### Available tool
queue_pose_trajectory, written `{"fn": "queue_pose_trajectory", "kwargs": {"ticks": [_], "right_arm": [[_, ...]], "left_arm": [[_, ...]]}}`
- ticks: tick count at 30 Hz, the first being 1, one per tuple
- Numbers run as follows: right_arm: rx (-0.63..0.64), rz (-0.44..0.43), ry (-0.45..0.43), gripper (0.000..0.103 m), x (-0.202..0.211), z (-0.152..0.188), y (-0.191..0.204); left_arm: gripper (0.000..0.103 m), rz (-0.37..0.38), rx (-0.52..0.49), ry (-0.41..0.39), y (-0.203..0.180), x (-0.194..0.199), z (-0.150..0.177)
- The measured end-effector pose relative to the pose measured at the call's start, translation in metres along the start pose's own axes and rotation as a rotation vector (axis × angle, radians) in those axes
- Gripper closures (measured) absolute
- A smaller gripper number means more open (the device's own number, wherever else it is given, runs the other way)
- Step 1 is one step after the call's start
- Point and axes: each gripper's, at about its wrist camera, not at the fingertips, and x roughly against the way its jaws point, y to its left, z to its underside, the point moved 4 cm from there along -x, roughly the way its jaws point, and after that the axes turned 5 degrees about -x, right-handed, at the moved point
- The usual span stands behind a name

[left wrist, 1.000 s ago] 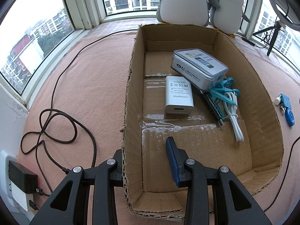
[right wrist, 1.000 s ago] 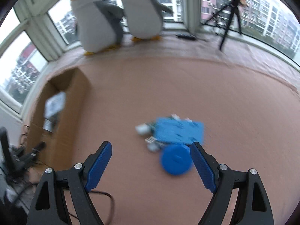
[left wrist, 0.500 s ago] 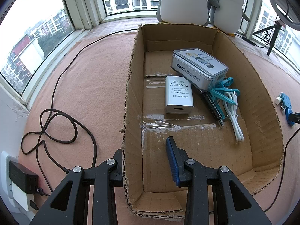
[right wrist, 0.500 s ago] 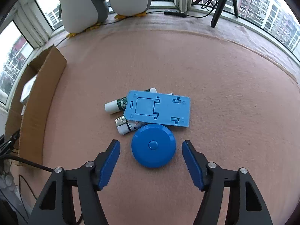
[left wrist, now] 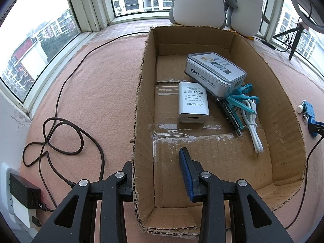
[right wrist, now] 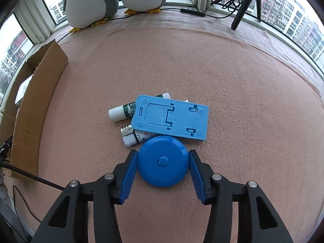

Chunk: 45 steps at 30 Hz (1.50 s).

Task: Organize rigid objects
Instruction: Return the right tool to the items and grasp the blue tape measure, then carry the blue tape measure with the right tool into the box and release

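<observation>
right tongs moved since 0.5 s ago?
Yes. The right tongs have advanced toward the blue disc, which lies on the pink mat; their fingers now flank it, narrower than before.

Cardboard box [left wrist: 283, 105]: near half of floor bare; far half crowded by white adapter [left wrist: 193, 105], grey tin [left wrist: 214, 73], teal clips [left wrist: 239, 99], white cable [left wrist: 253, 121]. Left wall stands between left gripper [left wrist: 158, 174] jaws. Round blue disc [right wrist: 163, 161]: blue plate [right wrist: 172, 117] and 2 tubes [right wrist: 129, 111] crowd far side; pink surface [right wrist: 253, 101] right open.
</observation>
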Motion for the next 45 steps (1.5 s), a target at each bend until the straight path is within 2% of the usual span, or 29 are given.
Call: {"fn": "queue_pose_trajectory", "kwargs": {"ticks": [9,15,20,27,38,45], "right_arm": [[-0.02,-0.015,-0.034,0.057,0.015,-0.002,0.0],[0.011,-0.039,-0.108,0.057,0.044,-0.018,0.02],[0.082,-0.091,-0.169,0.057,0.065,-0.039,0.061],[0.211,-0.185,-0.194,0.057,0.075,-0.051,0.129],[0.415,-0.272,-0.167,0.057,0.065,-0.047,0.229],[0.462,-0.291,-0.122,0.057,0.048,-0.042,0.255]], "left_arm": [[0.066,0.0,0.0,0.0,0.0,0.0,0.0],[0.066,0.0,0.0,0.0,0.0,0.0,0.0],[0.066,0.0,0.0,0.0,0.0,0.0,0.0],[0.066,0.001,0.002,-0.001,-0.001,0.0,0.0],[0.066,0.009,0.011,-0.004,0.0,0.001,0.001],[0.066,0.01,0.014,-0.005,0.001,0.001,0.001]]}}
